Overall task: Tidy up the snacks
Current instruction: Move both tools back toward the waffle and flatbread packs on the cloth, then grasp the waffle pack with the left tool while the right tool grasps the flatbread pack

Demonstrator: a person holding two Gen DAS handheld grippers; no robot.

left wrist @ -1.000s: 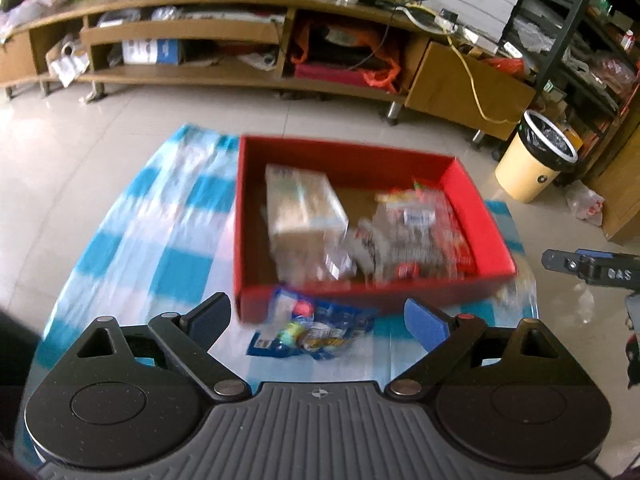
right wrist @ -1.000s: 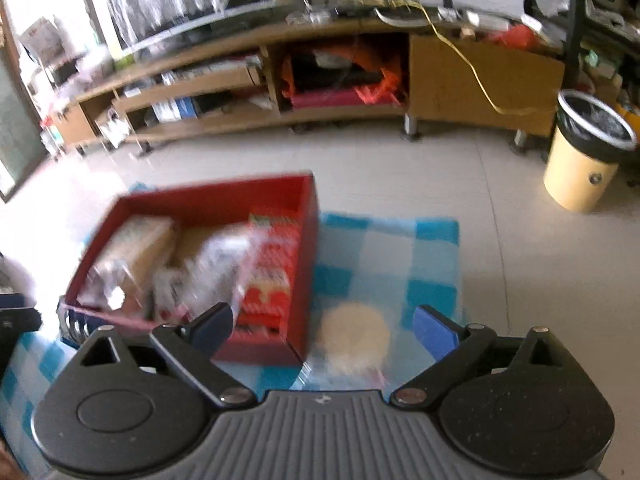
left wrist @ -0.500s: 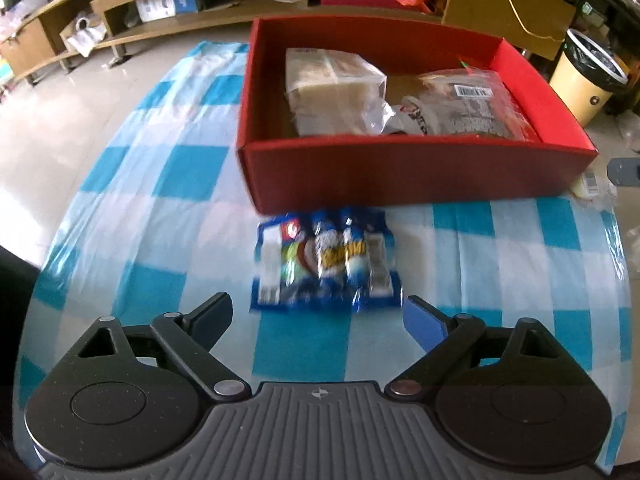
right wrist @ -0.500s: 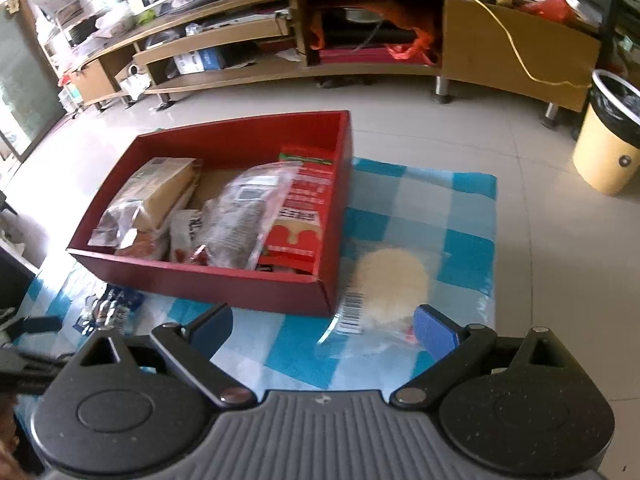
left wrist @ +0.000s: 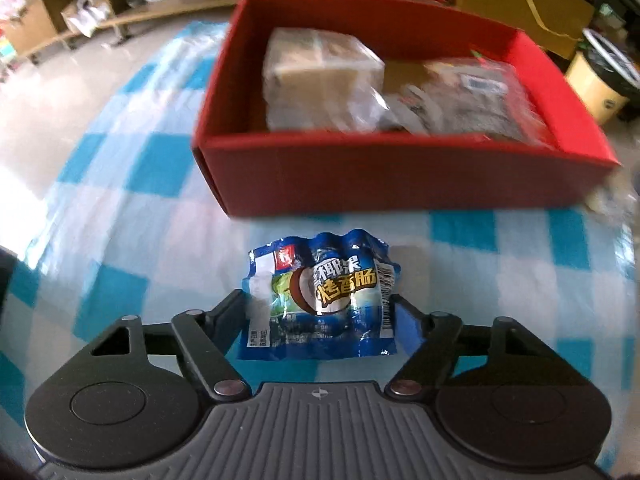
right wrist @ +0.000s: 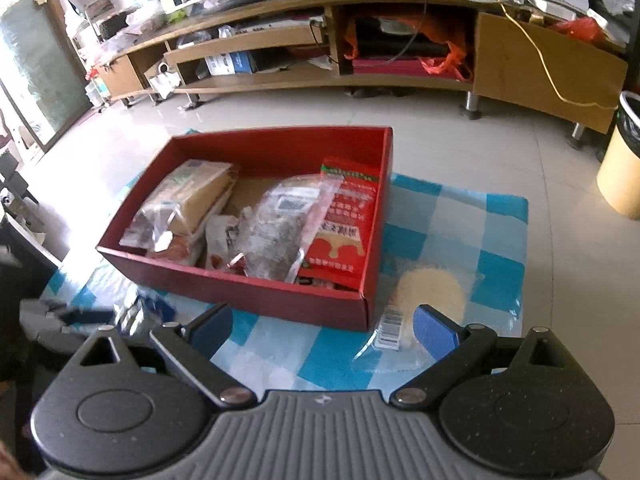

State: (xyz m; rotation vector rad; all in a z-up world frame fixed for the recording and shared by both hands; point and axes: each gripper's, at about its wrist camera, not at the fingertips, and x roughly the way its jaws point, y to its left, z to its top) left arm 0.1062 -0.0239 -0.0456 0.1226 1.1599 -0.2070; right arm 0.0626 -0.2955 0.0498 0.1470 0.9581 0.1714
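The left gripper is closing its jaws on a blue sausage packet that lies between them on the blue-checked cloth, its sides crumpled against the fingers, just in front of the near wall of the red box. The right gripper hangs wide with nothing in it, above the cloth's right part, where a clear bag with a round pale cake lies just beside the box's right wall
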